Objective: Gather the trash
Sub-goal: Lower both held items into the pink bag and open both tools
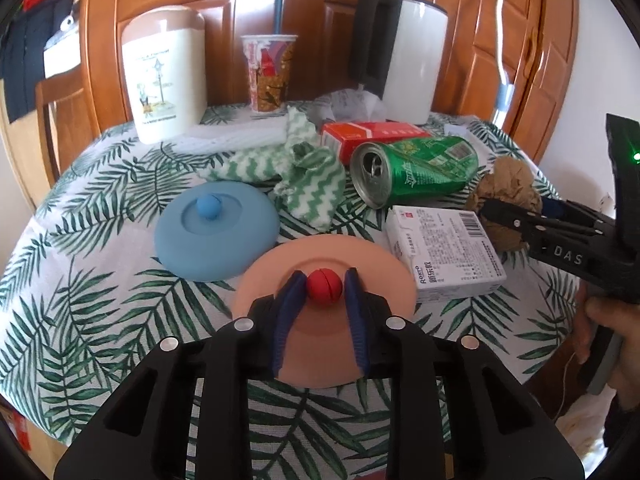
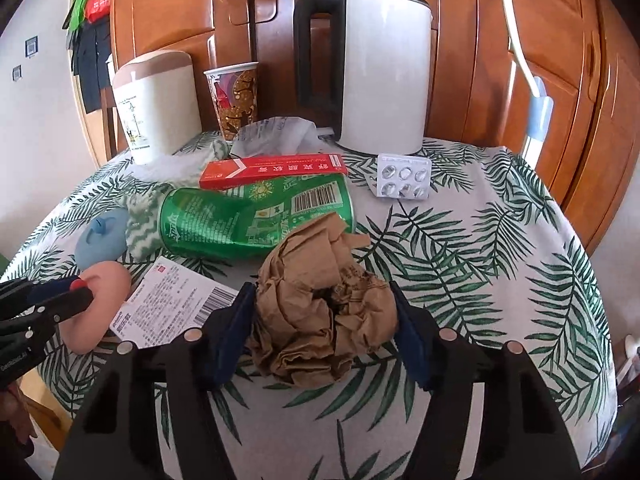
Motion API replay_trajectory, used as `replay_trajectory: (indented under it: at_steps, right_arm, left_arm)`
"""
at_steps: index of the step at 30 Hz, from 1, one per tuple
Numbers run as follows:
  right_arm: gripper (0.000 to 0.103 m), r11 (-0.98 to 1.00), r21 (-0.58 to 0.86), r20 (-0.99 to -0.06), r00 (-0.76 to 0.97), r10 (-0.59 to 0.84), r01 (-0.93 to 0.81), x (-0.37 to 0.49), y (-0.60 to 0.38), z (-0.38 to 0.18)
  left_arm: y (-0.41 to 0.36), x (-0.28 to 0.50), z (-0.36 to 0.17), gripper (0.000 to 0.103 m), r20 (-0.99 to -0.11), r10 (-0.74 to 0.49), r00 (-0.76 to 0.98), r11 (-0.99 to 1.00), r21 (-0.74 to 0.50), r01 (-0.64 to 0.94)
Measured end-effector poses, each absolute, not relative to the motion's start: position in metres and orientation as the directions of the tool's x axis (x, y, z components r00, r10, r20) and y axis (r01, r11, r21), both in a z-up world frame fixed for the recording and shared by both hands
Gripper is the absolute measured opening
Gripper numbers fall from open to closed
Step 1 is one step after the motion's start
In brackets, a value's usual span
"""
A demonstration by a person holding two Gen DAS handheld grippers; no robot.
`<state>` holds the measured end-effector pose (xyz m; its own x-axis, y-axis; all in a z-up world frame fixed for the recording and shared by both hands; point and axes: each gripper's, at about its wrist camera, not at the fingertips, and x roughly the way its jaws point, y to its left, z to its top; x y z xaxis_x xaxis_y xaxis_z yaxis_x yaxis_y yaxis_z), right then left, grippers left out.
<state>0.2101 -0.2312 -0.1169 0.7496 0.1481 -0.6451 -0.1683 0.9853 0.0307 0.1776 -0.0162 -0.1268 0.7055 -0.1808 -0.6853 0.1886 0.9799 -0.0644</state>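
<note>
Wooden wardrobe doors [image 2: 540, 40] back a round table under a white cloth printed with green palm fronds [image 2: 480, 248]. Largest item: 1 white electric kettle with black handle [image 2: 380, 68], upright at the rear. Next: 1 cream canister with tan lid [image 1: 164, 76], rear left, and 1 patterned paper cup [image 1: 270, 72] between the 2. Mid-table: 1 dented green soda can [image 1: 416, 168] lying on its side, open end toward the left wrist camera, touching 1 flat red carton [image 2: 272, 170] behind it; 1 green-and-white zigzag cloth [image 1: 304, 176] just left of the can. Front: 1 blue silicone lid with ball knob [image 1: 216, 232]; 1 peach silicone lid [image 1: 324, 308]; 1 white printed box [image 1: 444, 252]; 1 crumpled brown paper ball [image 2: 324, 316]; 1 silver blister pack of 6 tablets [image 2: 404, 176], right, near the kettle. Right gripper [image 2: 324, 320]: wide apart, paper ball directly between the blue pads, sides at or nearly at contact, ball resting on the cloth; level, pointing toward the kettle. Judged the nearer tool for this trash; closing should be all the grasp needs. Left gripper [image 1: 324, 286]: narrow, pads flanking the red ball knob [image 1: 324, 286] of the peach lid; firm contact cannot be told.
</note>
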Motion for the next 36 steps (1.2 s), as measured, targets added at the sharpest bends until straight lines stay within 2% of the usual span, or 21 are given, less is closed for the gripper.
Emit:
replay_trajectory:
  at_steps: [13, 18, 23, 31, 36]
  right_arm:
    - [0.062, 0.981, 0.037, -0.612, 0.772, 0.173, -0.190, 0.192, -0.239, -0.105]
    - [0.062, 0.971, 0.047, -0.553, 0.803, 0.220, -0.234, 0.153, -0.238, -0.079]
    - [0.062, 0.950, 0.059, -0.541, 0.790, 0.290, -0.308, 0.099, -0.226, -0.071]
    - [0.062, 0.911, 0.117, -0.623, 0.685, 0.378, -0.397, 0.025, -0.202, -0.114]
    - [0.062, 0.904, 0.147, -0.719, 0.584, 0.377, -0.403, 0.012, -0.190, -0.175]
  left_arm:
    - [-0.014, 0.173, -0.122, 0.024, -0.652, -0.194, 0.733, 0.979, -0.075, 0.191]
    - [-0.013, 0.155, -0.103, 0.024, -0.617, -0.208, 0.759, 0.976, -0.077, 0.205]
    - [-0.015, 0.118, -0.085, 0.024, -0.607, -0.236, 0.759, 0.967, -0.068, 0.246]
    - [-0.018, 0.045, -0.109, 0.024, -0.681, -0.263, 0.683, 0.953, -0.074, 0.293]
    - [-0.015, 0.020, -0.164, 0.024, -0.766, -0.250, 0.592, 0.956, -0.097, 0.277]
